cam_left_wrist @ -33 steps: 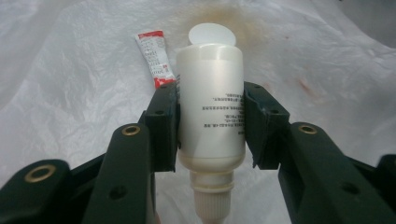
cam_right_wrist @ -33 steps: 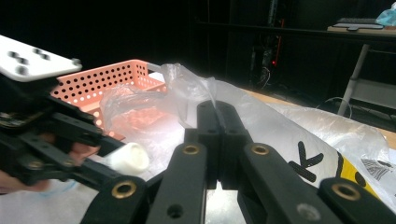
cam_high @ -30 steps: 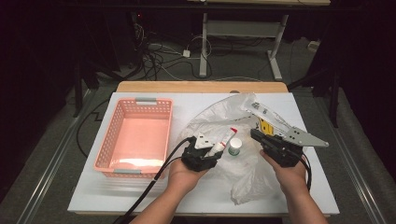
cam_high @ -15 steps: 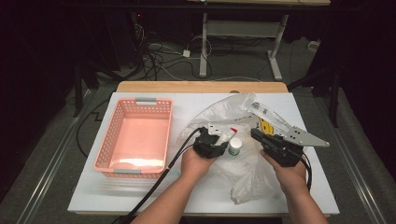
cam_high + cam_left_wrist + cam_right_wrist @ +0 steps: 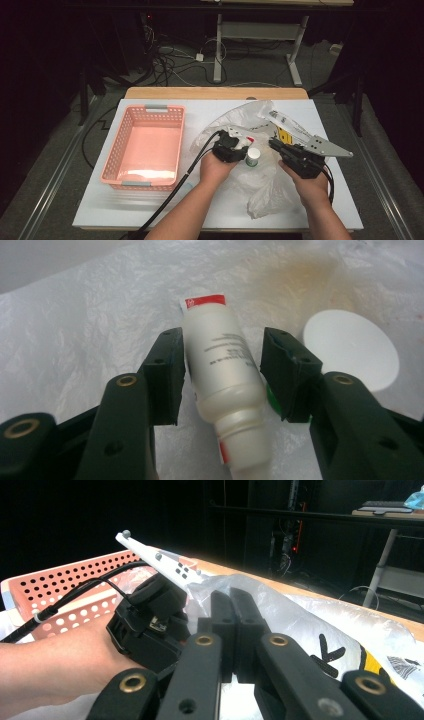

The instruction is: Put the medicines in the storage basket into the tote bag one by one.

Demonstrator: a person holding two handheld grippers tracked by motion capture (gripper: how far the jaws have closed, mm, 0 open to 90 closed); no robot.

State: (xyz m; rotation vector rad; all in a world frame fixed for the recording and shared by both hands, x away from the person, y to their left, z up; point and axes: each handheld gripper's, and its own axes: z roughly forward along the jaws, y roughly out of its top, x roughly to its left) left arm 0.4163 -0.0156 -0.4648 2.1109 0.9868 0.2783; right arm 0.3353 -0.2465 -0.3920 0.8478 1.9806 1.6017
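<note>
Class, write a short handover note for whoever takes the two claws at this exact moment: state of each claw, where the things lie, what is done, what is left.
Left claw: jaws have just been opening, astride the white tube, which lies on the plastic bag; a gap shows at the right pad.
Right claw: shut, apparently pinching the bag.
White-capped bottle: stands on the bag between the claws.
Pink basket: on the table's left side; nothing seen in it.
Done: nothing in the basket yet.
Left: probably grip the tube and move it and the bottle to the basket.

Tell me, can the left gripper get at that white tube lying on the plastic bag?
Probably yes: the white tube already lies between the left gripper's jaws, which have just been opening. Nothing covers it on the plastic bag.
</note>
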